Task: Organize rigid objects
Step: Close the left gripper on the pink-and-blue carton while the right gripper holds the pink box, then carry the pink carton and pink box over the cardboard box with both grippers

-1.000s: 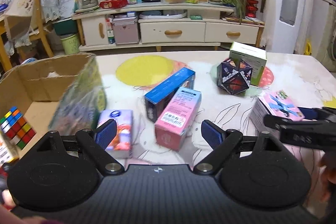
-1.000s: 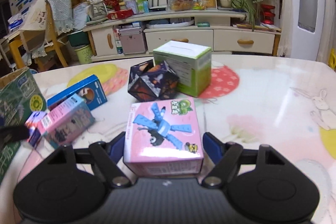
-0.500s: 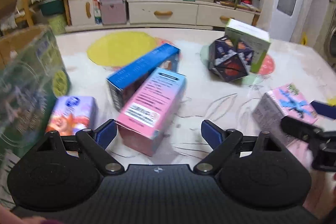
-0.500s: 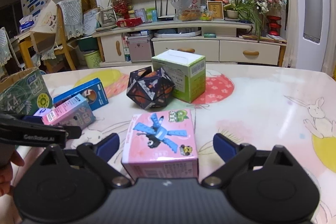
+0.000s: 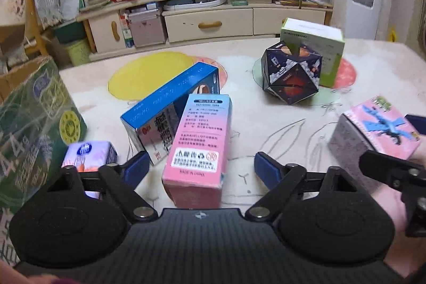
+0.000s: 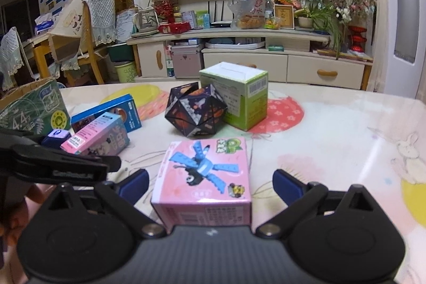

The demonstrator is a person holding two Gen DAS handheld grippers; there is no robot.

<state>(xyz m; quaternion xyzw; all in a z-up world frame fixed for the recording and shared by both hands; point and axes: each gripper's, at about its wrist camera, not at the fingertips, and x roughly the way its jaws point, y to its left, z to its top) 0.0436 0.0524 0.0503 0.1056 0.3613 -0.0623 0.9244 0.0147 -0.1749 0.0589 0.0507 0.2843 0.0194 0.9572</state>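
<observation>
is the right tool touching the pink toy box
Apart. The right wrist view shows the right tool open, its blue pads clear of the pink cardboard toy box, with table visible either side.

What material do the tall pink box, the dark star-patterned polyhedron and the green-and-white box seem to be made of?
Tall pink box: thin printed cardboard, slightly glossy; folded edges and a worn lower corner show.
Dark star-patterned polyhedron: probably rigid plastic with glossy printed faces; sharp facets catch light.
Green-and-white box: matte printed cardboard with a barcode and a top flap.
</observation>
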